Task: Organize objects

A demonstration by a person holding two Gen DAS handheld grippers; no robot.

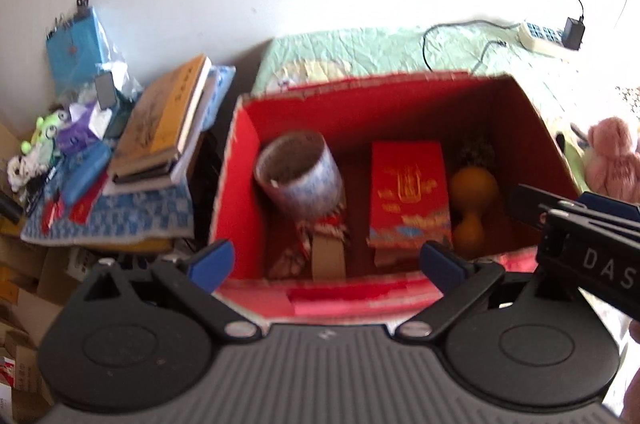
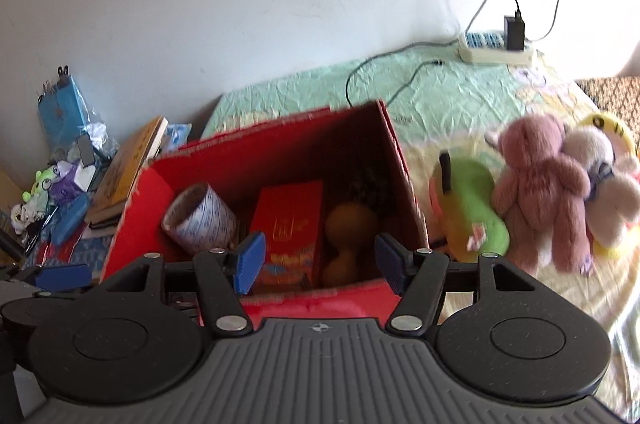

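A red cardboard box stands open on the bed. Inside lie a tape roll, a red packet and an orange gourd-shaped toy. My left gripper is open and empty above the box's near edge. My right gripper is open and empty above the box's near right part; it also shows in the left wrist view. A pink teddy bear, a green-and-yellow plush and a pale plush lie on the bed right of the box.
A stack of books and small clutter sit on a side table left of the box. A power strip with a charger and cables lies at the back of the green bedsheet. Cardboard boxes stand at lower left.
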